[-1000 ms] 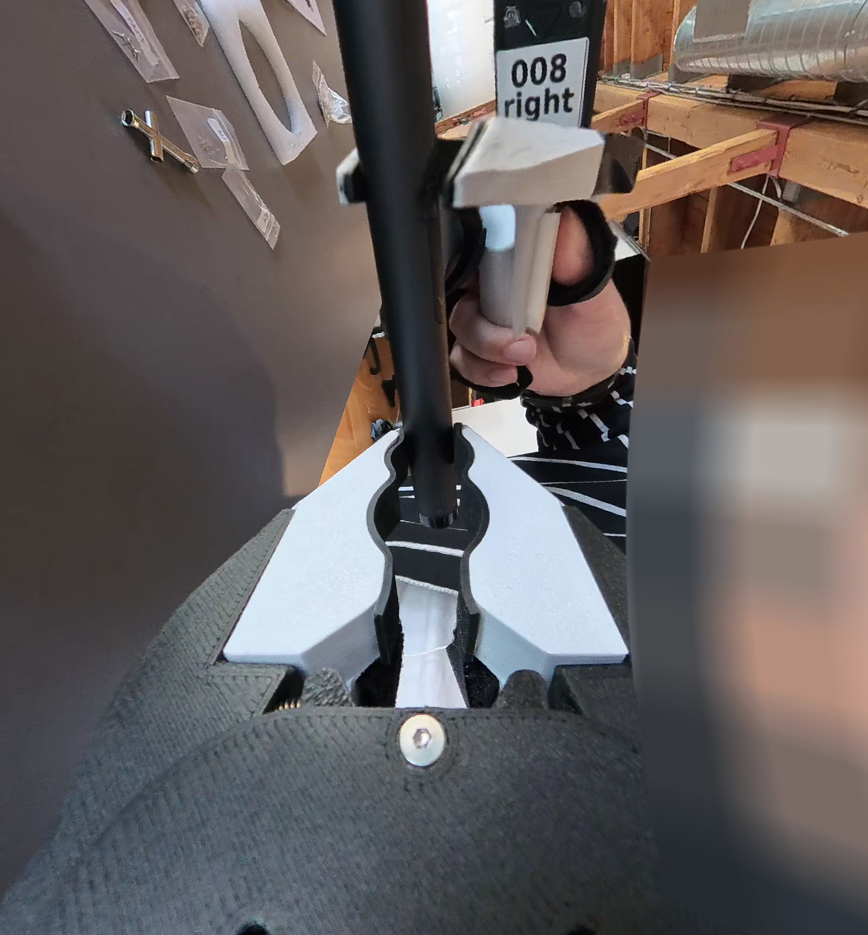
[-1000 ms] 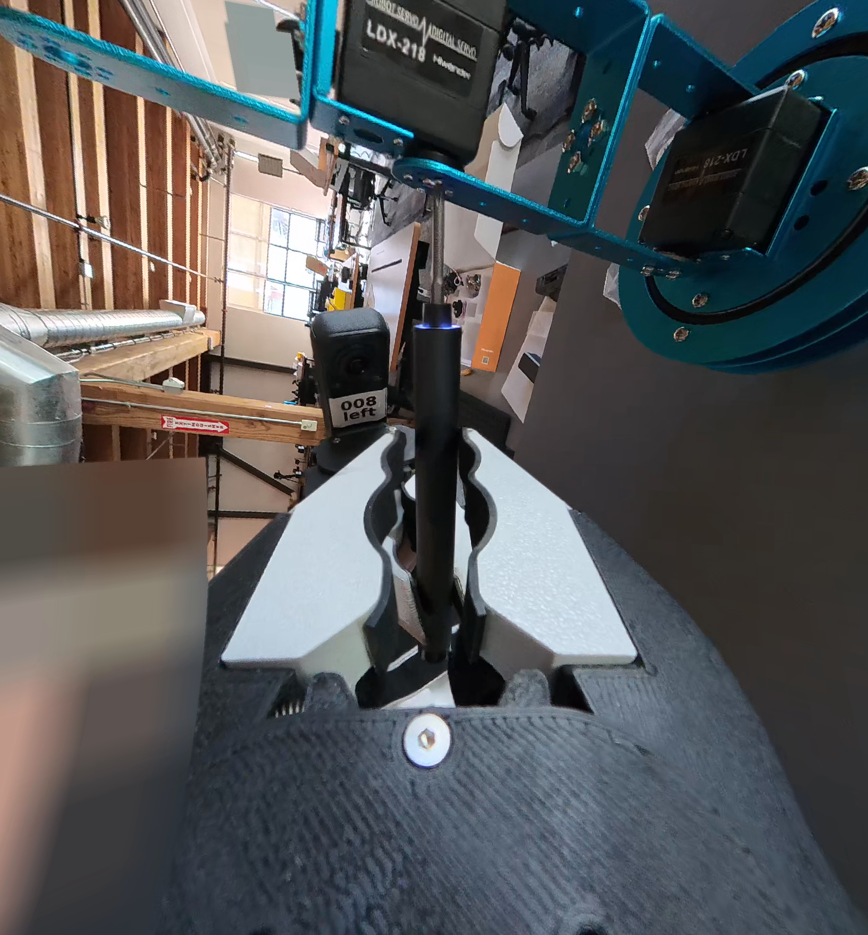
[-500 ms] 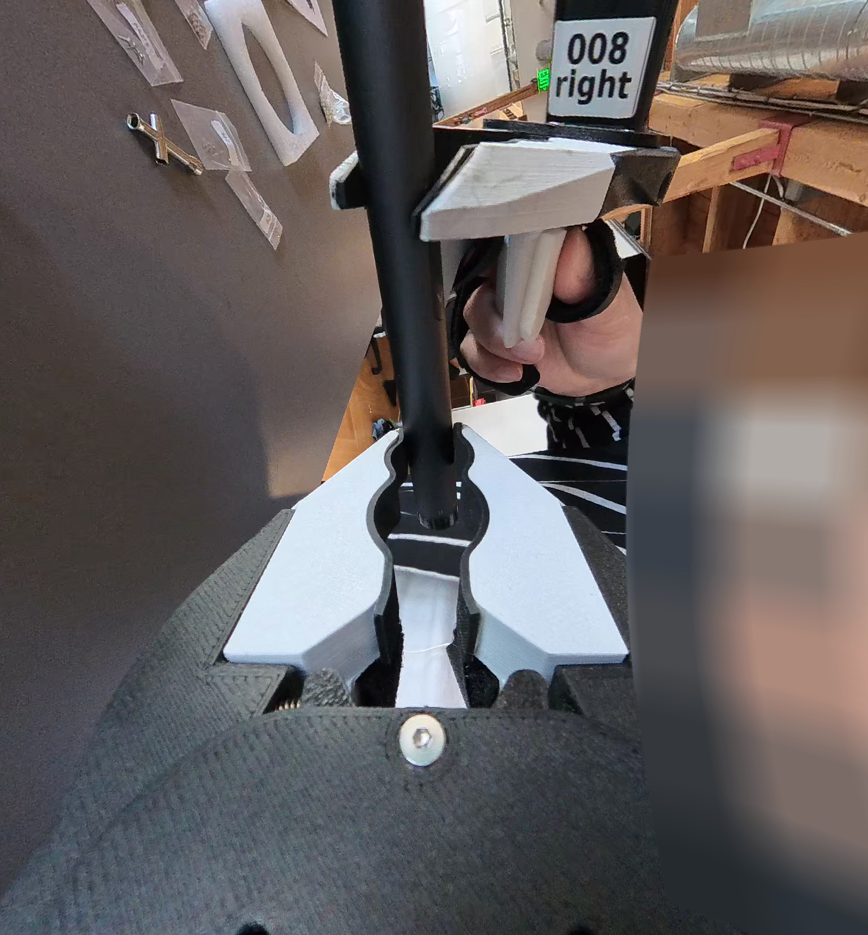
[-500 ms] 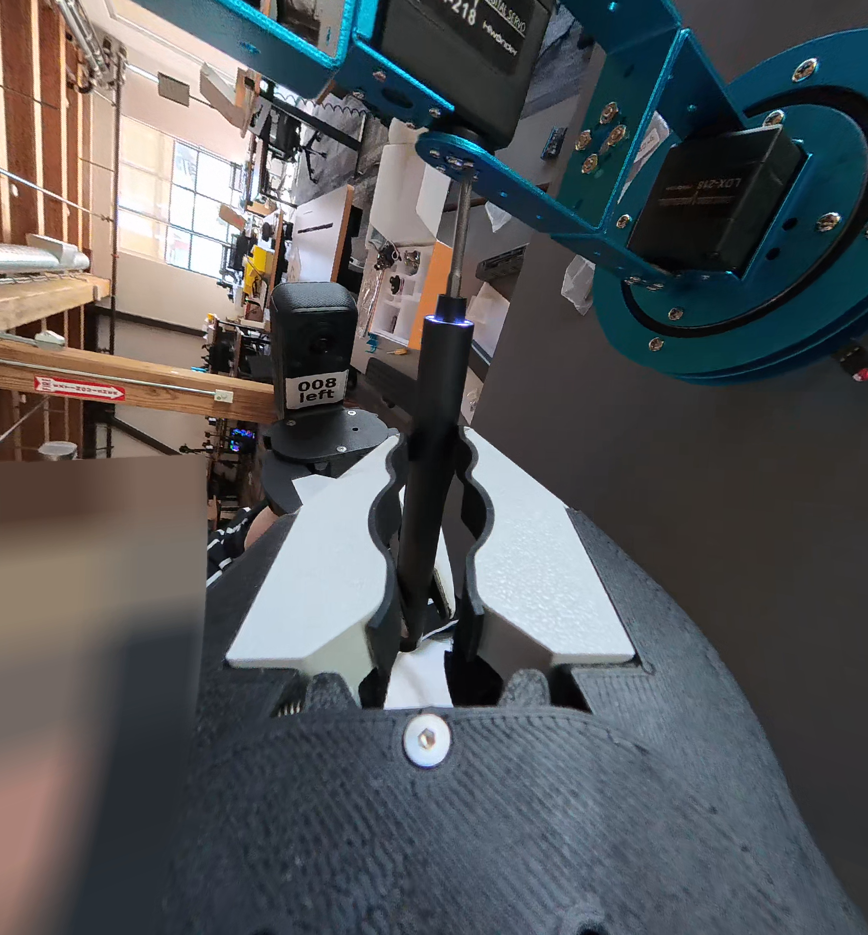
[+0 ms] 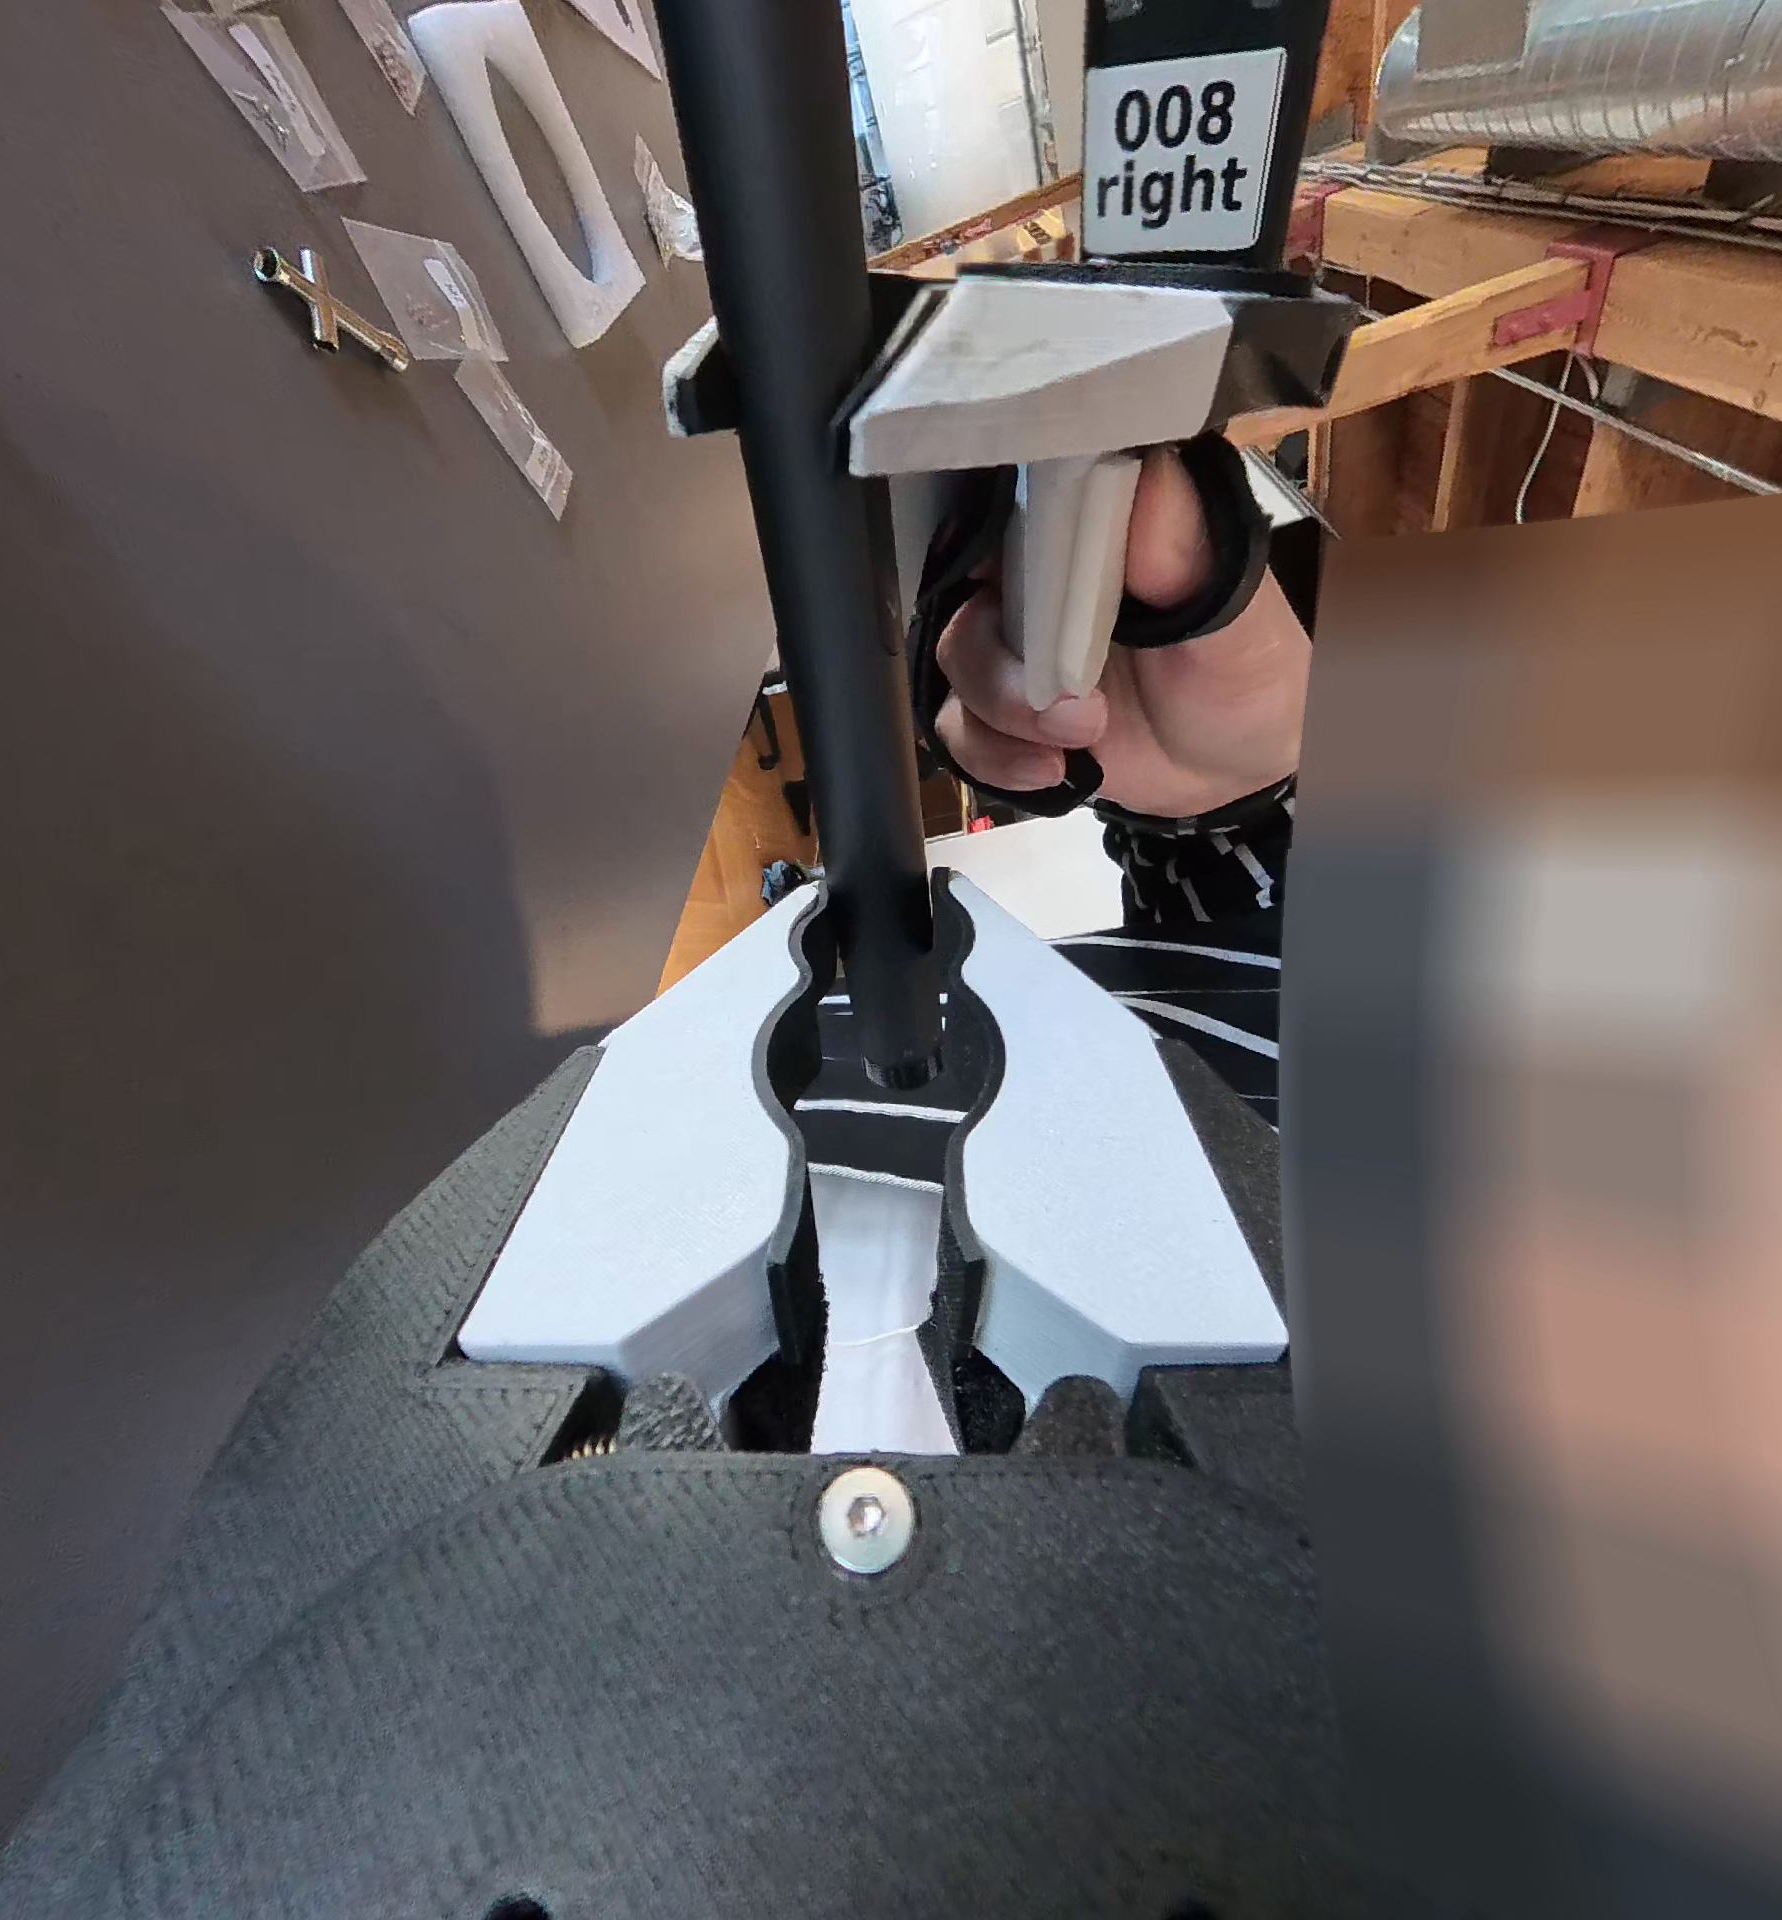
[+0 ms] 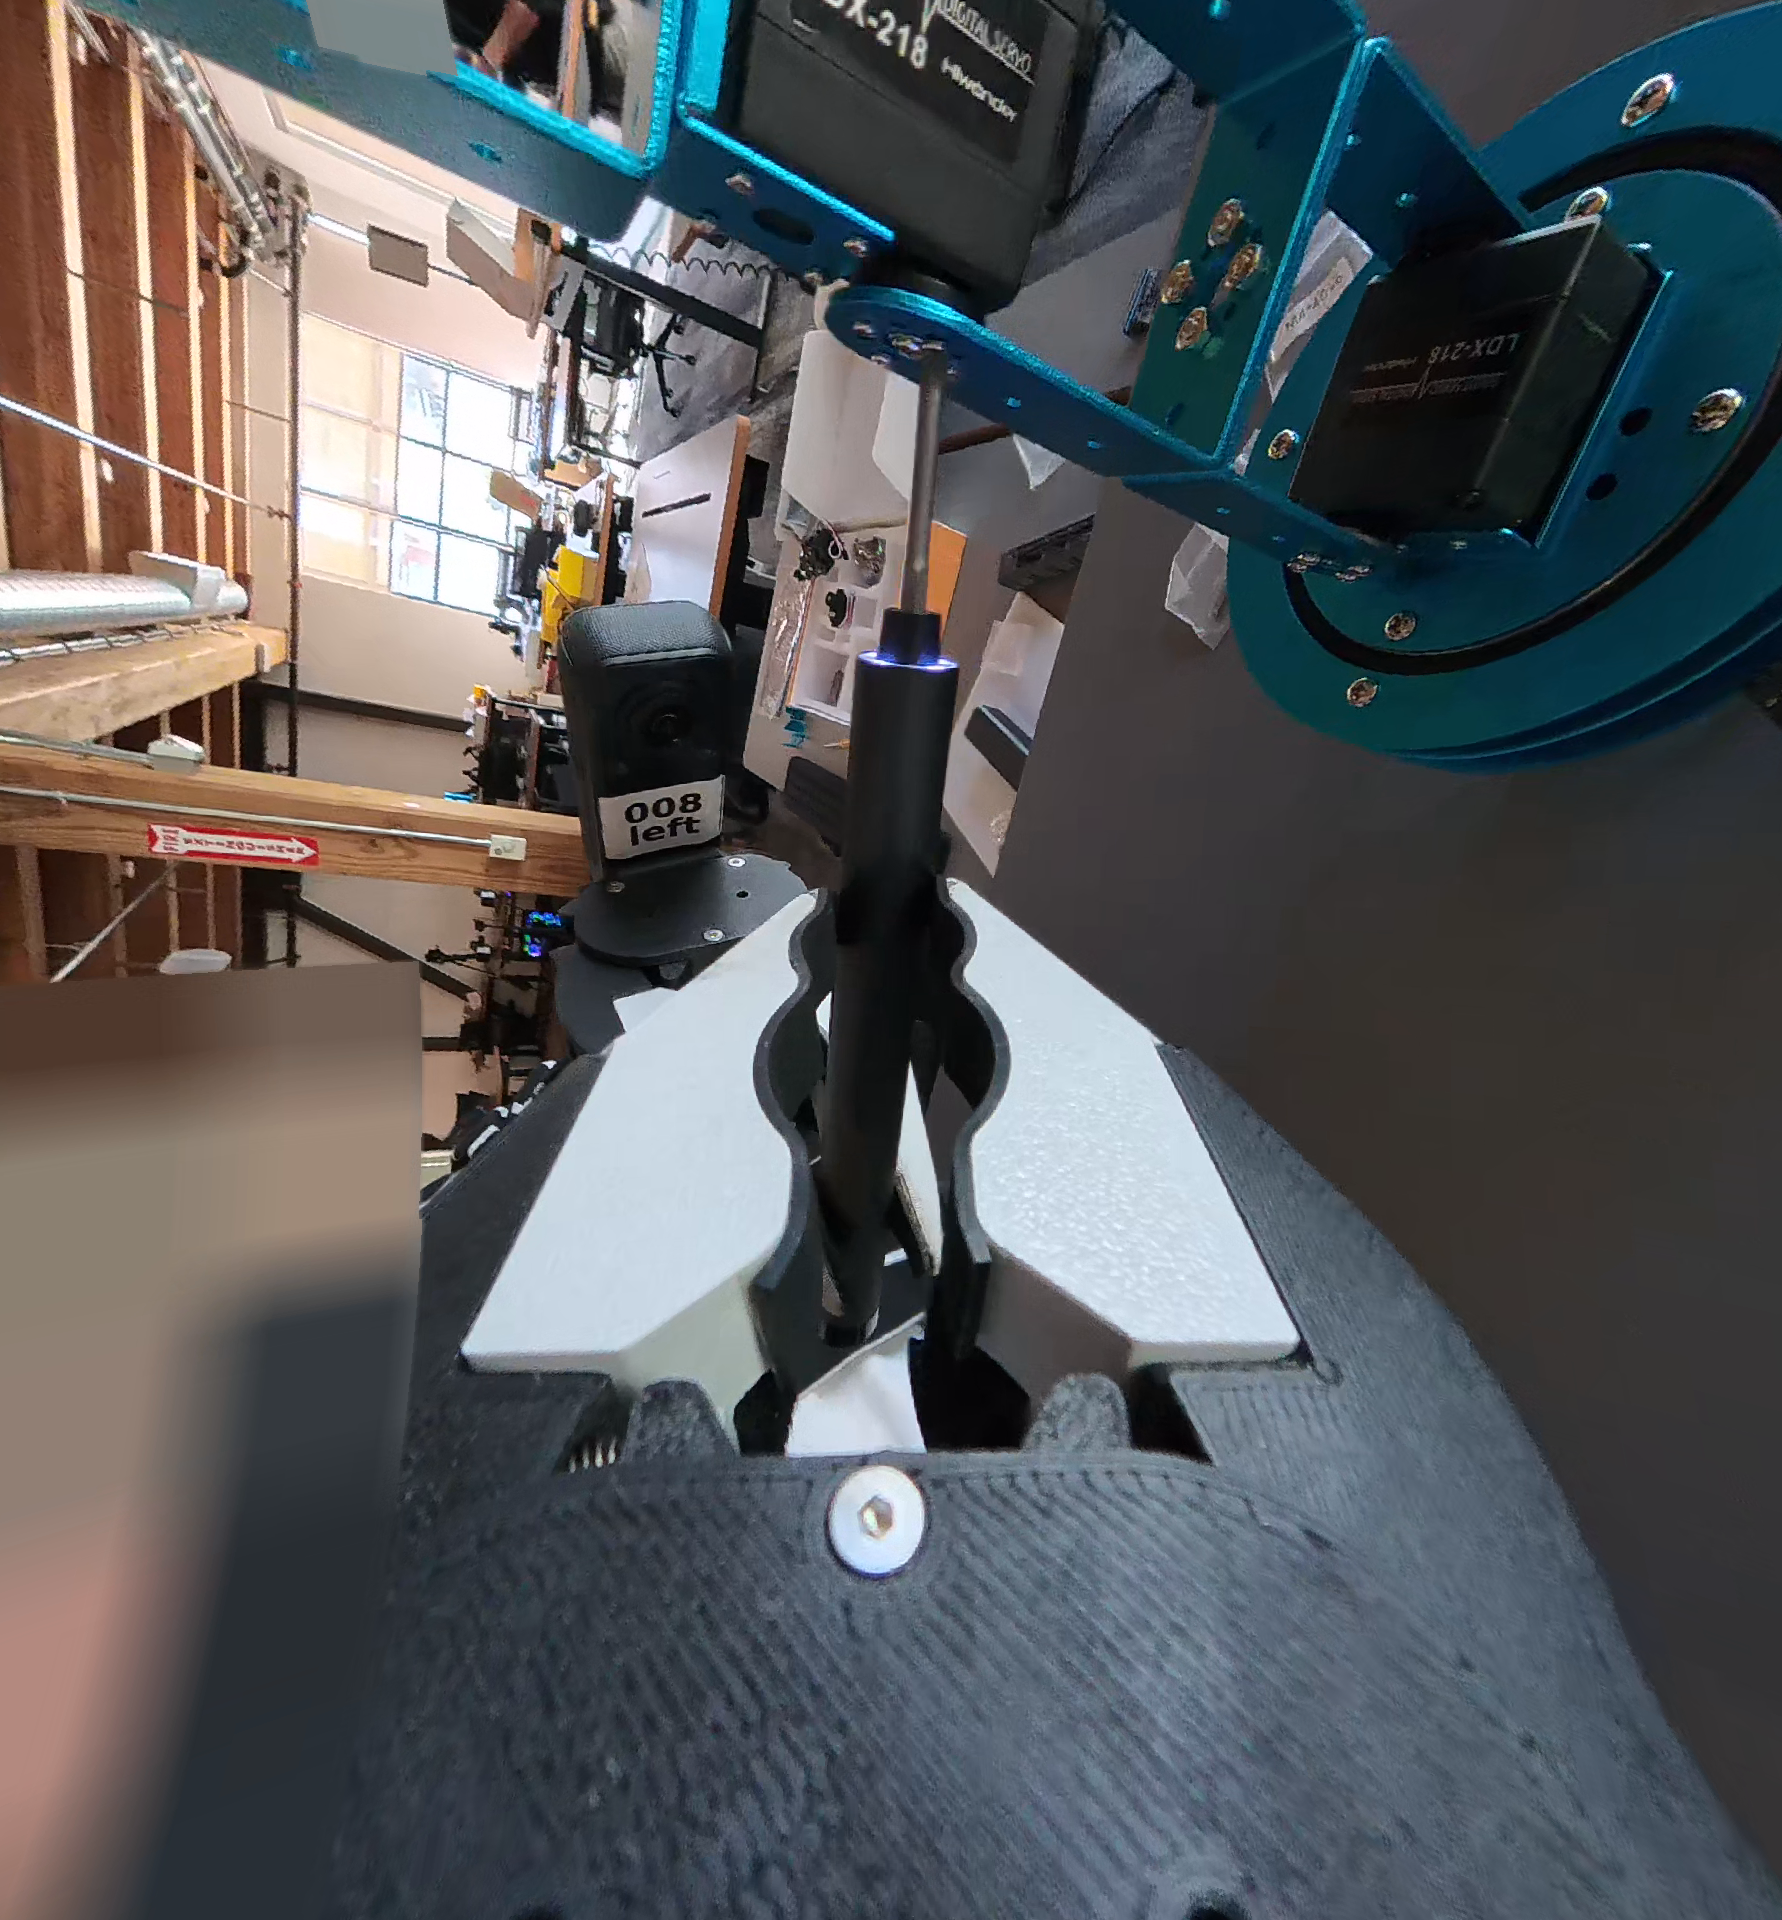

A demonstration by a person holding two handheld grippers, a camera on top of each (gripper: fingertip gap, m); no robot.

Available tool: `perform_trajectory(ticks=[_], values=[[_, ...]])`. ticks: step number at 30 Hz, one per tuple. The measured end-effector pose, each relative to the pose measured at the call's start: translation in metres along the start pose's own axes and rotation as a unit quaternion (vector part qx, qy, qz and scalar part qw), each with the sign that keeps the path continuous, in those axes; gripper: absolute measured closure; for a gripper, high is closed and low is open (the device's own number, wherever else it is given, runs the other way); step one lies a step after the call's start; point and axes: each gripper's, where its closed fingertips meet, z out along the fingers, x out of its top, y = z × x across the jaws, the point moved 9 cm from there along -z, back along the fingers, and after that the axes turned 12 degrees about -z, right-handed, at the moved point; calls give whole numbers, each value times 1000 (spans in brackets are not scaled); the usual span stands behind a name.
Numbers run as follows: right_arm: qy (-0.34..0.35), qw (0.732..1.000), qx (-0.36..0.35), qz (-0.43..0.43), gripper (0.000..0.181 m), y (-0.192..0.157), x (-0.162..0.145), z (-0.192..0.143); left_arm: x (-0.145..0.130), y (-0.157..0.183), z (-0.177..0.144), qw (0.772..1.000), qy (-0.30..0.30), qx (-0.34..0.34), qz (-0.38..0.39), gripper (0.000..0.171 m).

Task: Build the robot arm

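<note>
A black pen-shaped electric screwdriver (image 5: 825, 520) is held by both grippers. My left gripper (image 5: 882, 896) is shut on its rear end. My right gripper (image 6: 882, 902) is shut on its body (image 6: 892, 831) farther forward, and also shows in the left wrist view (image 5: 1032, 384). The screwdriver's front ring is lit and its thin metal bit (image 6: 923, 488) reaches up to a screw on a blue metal bracket (image 6: 970, 353). That bracket carries black servo boxes (image 6: 1469, 374) and joins a round blue base (image 6: 1552, 665) on the dark grey table (image 6: 1386, 1039).
On the dark table lie a small metal cross wrench (image 5: 331, 312), clear plastic bags (image 5: 430, 301) and a white foam piece (image 5: 544, 177). A person's hand (image 5: 1178, 717) holds the right gripper's handle. Wooden beams (image 5: 1489, 281) and a metal duct (image 5: 1614, 83) stand behind. Across from one pair of fingers to the other is roughly 9 cm.
The right wrist view has swung so the blue bracket and base sit lower and more tilted. The right gripper has shifted slightly along the screwdriver. Both grippers stay shut on it.
</note>
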Motion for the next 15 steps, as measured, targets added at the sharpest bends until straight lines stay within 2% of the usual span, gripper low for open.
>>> perform_trajectory(ticks=[9, 15], values=[[4, 1000, 7, -3, 165, 1, 1, -1, 2, 1, 2, 1000, -6, -14, -8, 155], [18, 999, 34, 26, 165, 6, 0, 0, 4, 2, 1, 1000, -7, -9, -6, 155]])
